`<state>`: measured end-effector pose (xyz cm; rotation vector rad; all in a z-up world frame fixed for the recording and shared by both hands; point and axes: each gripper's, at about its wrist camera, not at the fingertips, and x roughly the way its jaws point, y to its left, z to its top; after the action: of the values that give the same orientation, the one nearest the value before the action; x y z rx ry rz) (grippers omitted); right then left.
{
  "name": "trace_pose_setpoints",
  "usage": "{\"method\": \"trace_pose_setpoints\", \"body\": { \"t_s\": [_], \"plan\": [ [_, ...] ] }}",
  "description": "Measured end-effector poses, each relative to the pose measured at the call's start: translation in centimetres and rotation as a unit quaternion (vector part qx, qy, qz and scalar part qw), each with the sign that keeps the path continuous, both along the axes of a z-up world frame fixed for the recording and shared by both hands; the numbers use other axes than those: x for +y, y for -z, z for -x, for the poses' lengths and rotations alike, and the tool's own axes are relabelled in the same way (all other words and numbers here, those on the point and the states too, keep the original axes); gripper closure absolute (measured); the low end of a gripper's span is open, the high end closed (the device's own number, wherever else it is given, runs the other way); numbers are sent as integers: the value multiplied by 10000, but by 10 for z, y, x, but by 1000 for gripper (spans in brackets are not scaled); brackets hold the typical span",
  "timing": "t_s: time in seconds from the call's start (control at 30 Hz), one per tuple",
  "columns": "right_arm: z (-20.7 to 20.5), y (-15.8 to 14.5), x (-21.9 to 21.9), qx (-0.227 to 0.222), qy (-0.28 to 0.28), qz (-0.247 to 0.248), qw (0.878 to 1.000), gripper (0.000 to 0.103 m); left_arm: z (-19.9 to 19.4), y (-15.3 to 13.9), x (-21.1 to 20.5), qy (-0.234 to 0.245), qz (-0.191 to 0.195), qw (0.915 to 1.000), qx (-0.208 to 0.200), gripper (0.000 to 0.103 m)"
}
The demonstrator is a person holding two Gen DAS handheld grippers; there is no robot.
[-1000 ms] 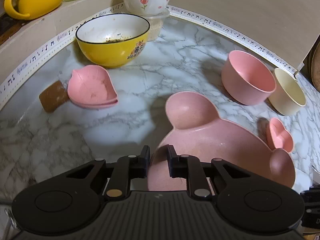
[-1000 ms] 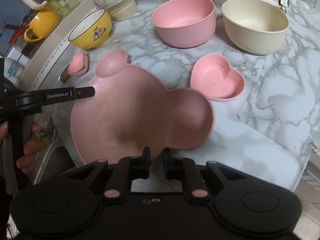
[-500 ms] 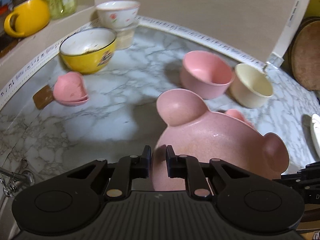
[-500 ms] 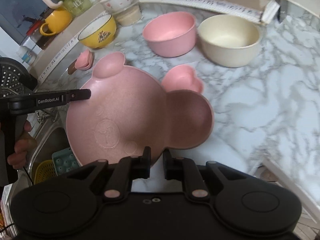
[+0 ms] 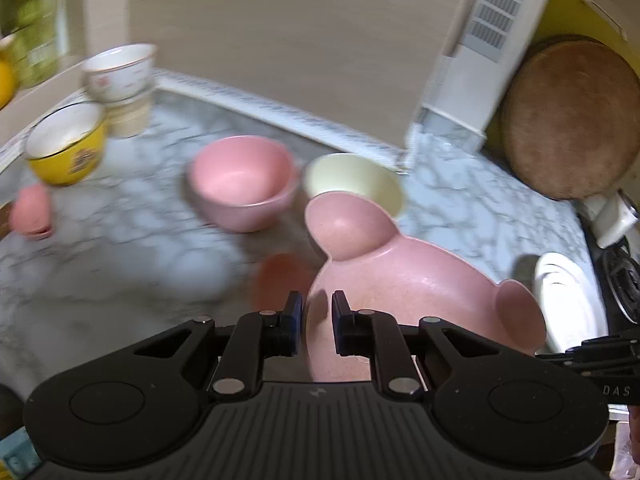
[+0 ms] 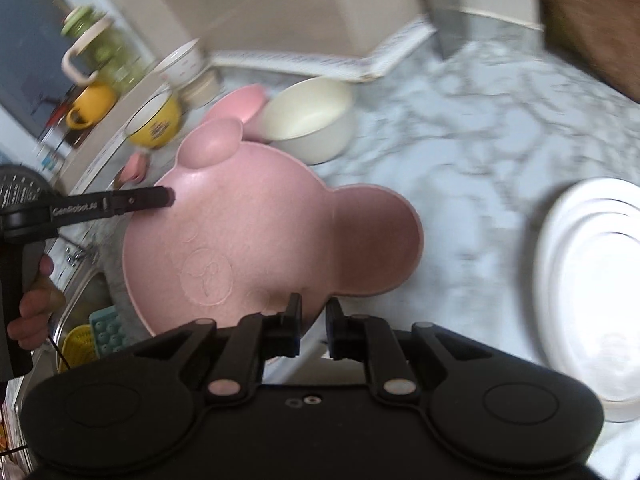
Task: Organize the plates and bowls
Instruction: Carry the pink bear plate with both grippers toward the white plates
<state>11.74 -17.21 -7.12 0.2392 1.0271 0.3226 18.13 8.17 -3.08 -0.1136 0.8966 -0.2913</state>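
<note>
Now I have both sets of jaws pinching the rim of the pink bear-shaped plate (image 6: 256, 240): my right gripper (image 6: 313, 330) is nipped on its near edge, and my left gripper (image 5: 317, 328) on the side edge, its black fingers also showing in the right wrist view at the plate's left rim. A second ago the plate lay on the marble counter (image 6: 480, 152) with the small heart dish just beyond it; since then I have lifted it clear and carried it sideways, so that it now hangs in the air between my two grips, tilted a little, and the heart dish has slipped from the right view behind the plate. Just right of my right jaws a stack of white plates (image 6: 592, 272) has come into view, near the plate's round ear. Farther ahead of the jaws, the cream bowl (image 6: 308, 120) and the pink bowl (image 5: 244, 184) stand touching or nearly so, and beyond them the yellow bowl (image 5: 66, 148) sits by the wall. I judge the white stack to be the likely landing spot, so the carry looks well along.
</note>
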Motion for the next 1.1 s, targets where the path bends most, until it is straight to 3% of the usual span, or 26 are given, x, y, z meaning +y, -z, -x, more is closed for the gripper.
{"method": "trace_pose_setpoints", "body": {
  "t_s": [0.6, 1.1],
  "plan": [
    [29, -10, -178, -353, 698, 564, 9953, 91, 8, 7, -180, 685, 382, 9968, 119, 88],
    [24, 12, -255, -343, 902, 694, 9929, 91, 6, 29, -264, 819, 245, 9960, 250, 88]
  ]
}}
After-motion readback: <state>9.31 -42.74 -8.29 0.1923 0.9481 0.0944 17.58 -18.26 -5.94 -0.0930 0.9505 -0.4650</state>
